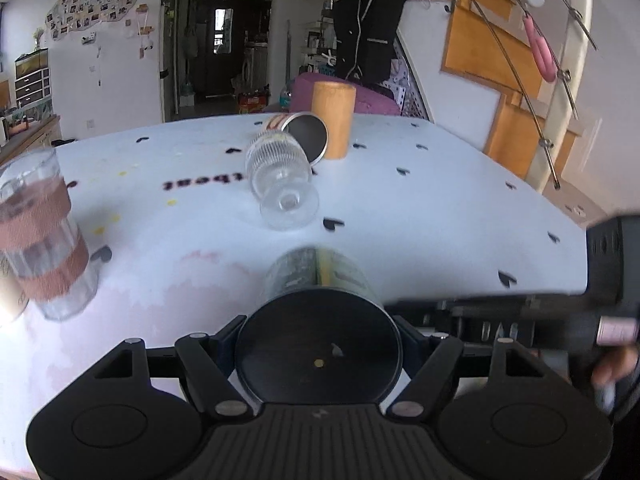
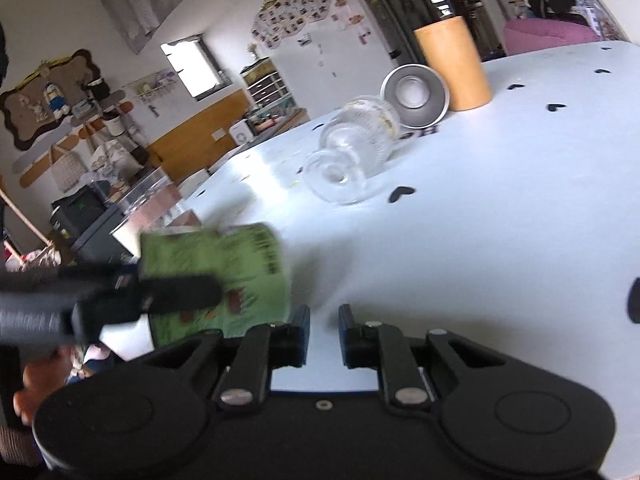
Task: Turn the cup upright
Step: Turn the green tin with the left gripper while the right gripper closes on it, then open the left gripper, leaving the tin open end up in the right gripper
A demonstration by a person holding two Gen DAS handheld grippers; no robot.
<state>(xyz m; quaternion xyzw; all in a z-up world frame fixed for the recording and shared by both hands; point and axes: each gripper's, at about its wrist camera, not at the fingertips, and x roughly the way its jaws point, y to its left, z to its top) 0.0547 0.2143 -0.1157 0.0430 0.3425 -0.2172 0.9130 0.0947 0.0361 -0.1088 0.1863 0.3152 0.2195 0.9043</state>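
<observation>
My left gripper (image 1: 318, 344) is shut on a green printed cup (image 1: 320, 276), whose dark round base faces the left wrist camera. The same cup (image 2: 224, 276) shows blurred in the right wrist view, held by the left gripper's dark finger (image 2: 172, 292). My right gripper (image 2: 324, 334) sits just right of that cup, over the white table (image 2: 500, 220), its jaws a narrow gap apart and holding nothing. A clear ribbed glass (image 1: 282, 178) and a steel cup (image 1: 306, 136) lie on their sides further back.
A wooden cylinder (image 1: 334, 120) stands upright behind the steel cup (image 2: 416, 96). A glass tumbler with a brown sleeve (image 1: 44, 236) stands at the left. The right gripper body (image 1: 608, 280) shows at the table's right edge. The ribbed glass (image 2: 352, 156) lies mid-table.
</observation>
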